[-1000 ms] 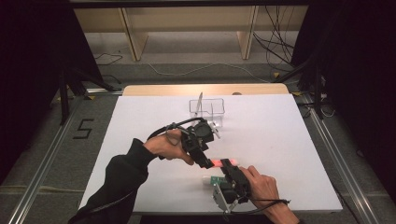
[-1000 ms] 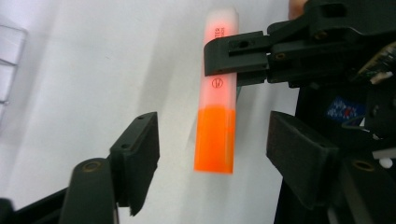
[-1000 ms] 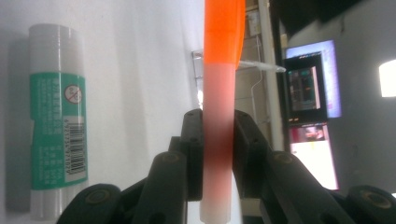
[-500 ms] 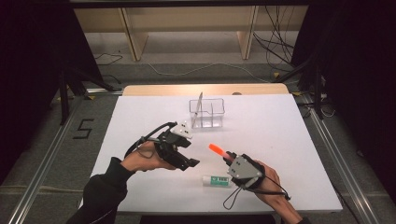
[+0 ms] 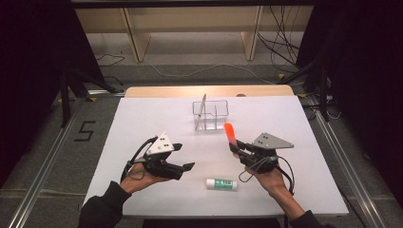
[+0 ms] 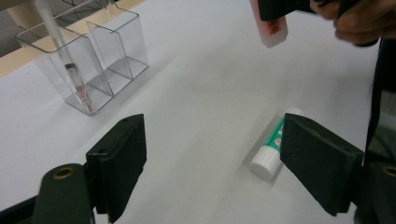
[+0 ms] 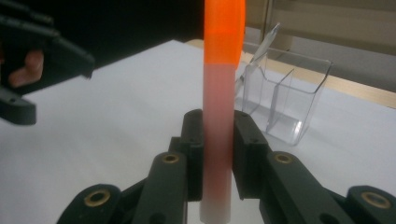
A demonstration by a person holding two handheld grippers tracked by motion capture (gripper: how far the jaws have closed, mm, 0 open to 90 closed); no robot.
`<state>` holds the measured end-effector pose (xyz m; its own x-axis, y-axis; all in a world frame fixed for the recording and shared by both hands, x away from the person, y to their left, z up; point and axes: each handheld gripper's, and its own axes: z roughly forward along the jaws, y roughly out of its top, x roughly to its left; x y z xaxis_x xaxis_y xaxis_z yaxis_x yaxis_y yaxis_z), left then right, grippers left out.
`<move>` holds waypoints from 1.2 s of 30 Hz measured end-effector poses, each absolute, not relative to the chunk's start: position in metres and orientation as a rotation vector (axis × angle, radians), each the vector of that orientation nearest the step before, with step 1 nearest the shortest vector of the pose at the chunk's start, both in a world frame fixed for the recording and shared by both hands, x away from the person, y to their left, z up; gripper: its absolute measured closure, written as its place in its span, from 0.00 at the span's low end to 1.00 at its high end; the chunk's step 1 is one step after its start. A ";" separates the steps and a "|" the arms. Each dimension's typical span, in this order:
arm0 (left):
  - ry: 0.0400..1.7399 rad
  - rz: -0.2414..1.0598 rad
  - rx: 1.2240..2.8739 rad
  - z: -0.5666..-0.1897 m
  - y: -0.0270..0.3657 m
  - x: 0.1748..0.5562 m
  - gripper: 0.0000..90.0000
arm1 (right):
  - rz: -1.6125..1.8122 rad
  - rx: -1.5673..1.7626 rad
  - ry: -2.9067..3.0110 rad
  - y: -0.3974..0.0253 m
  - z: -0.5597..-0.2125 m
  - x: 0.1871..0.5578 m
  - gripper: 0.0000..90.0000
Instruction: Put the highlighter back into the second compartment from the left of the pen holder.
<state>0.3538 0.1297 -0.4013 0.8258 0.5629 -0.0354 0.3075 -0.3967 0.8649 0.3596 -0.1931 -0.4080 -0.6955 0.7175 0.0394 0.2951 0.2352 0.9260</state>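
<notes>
Flanking marker [image 7: 218, 140], jaws beside organizer [image 7: 285, 100]

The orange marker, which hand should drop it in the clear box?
Right, probably: the right gripper is already shut on the orange marker, close to the clear box. The left gripper is open, holding nothing.

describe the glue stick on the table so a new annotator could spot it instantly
Start at the white table and look along its near edge, between the person's two hands. The glue stick lies flat there on its side, in front of the right claw. It has a white cap and a green label, unlike the orange-tipped marker held upright in that claw.
</notes>
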 end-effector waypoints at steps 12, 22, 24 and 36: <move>0.745 0.383 1.925 -0.423 0.152 0.344 0.24 | 1.531 1.056 2.010 -0.179 -0.400 0.412 0.86; 0.798 0.451 1.898 -0.428 0.159 0.340 0.21 | 1.530 1.141 1.932 -0.163 -0.394 0.457 0.86; 0.803 0.450 1.885 -0.429 0.160 0.339 0.21 | 1.513 1.144 1.918 -0.159 -0.394 0.465 0.86; 0.821 0.444 1.851 -0.428 0.167 0.337 0.20 | 1.476 1.193 1.868 -0.129 -0.396 0.502 0.86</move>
